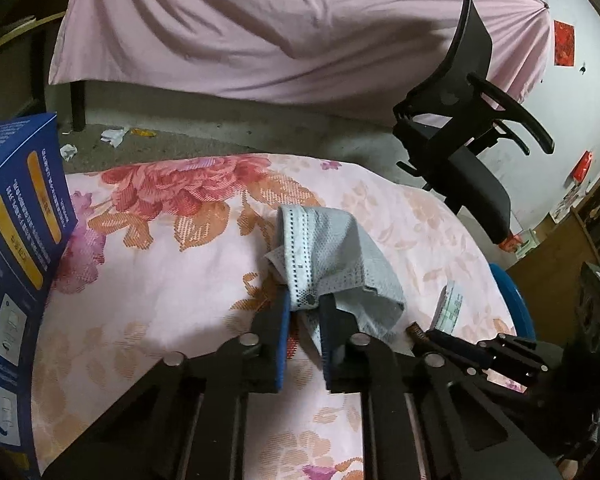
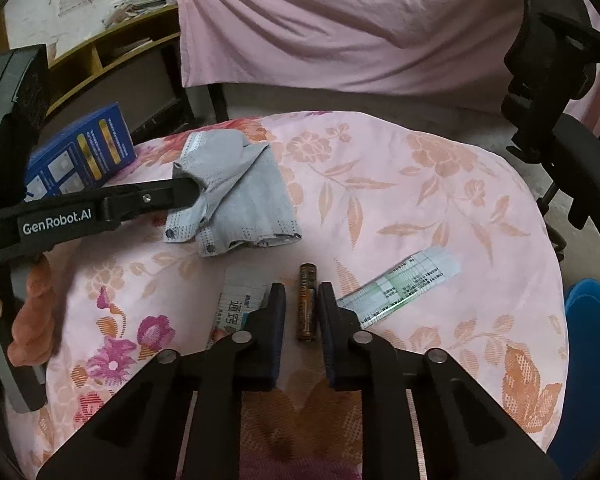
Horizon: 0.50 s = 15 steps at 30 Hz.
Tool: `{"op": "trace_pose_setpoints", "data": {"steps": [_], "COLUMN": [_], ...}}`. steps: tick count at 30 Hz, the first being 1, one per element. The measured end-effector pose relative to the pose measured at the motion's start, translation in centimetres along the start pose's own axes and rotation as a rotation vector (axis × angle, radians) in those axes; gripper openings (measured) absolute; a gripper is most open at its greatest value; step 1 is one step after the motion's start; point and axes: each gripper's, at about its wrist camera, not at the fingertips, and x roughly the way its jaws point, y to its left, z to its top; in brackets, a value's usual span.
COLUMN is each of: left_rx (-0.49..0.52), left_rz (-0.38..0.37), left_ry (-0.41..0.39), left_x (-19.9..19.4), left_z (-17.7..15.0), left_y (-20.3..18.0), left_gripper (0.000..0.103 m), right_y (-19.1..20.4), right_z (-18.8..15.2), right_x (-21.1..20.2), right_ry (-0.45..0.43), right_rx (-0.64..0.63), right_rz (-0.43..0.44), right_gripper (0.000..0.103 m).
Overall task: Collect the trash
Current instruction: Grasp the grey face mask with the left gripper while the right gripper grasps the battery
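Between my right gripper's (image 2: 302,290) jaws lay a brown battery (image 2: 307,303), lengthwise on the flowered cloth of the tabletop (image 2: 440,184); the jaws stood apart on either side of it and I could not tell whether the pads touched it. Just left of those jaws a white printed card (image 2: 236,300) lay flat, partly under the left finger. Just right of them a long printed slip (image 2: 400,284) lay slanted toward the right edge.

On my left gripper (image 1: 305,302) the jaws were clenched on a grey face mask (image 1: 332,264), pinching its blue-white border strip near a stud, the rest of the mask bunched up and drooping to the right of the jaws. From the right wrist I saw the mask sitting toward the far left part of the tabletop, the left gripper's fingers entering its fold from the left, my hand (image 2: 32,312) on the handle.

Farther out, a blue box (image 1: 16,216) stood at the left edge of the tabletop. Beyond the far edge were paper scraps (image 1: 112,136) on the floor, a black office chair (image 1: 468,128) to the right and a pink sheet (image 1: 260,28) hanging behind. A blue round object (image 2: 592,340) showed past the right edge.
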Motion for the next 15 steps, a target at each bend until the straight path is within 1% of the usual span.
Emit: {"op": "trace_pose_setpoints", "data": {"steps": [3, 5, 8, 11, 15], "left_rx": [0.012, 0.032, 0.090, 0.137, 0.209], "left_rz": [0.001, 0.008, 0.030, 0.054, 0.086], "left_ry": [-0.018, -0.037, -0.077, -0.127, -0.209], "left_x": [-0.6, -1.2, -2.6, -4.0, -6.1], "left_z": [-0.1, -0.3, -0.7, -1.0, -1.6], "left_y": [-0.3, -0.8, -2.1, -3.5, -5.8], "left_gripper": [0.001, 0.001, 0.000, 0.000, 0.000], "right_y": [-0.1, -0.1, -0.3, -0.6, -1.1], "right_z": [-0.1, -0.2, -0.3, -0.5, -1.2], "right_x": [-0.2, -0.5, -1.3, -3.1, -6.0], "right_ry": [-0.007, -0.021, -0.063, -0.153, -0.302], "right_rx": [0.004, 0.008, 0.017, 0.031, 0.052], "right_rz": [0.007, 0.009, 0.018, 0.037, 0.047], "right_gripper": [0.008, 0.008, 0.008, 0.008, 0.008]}}
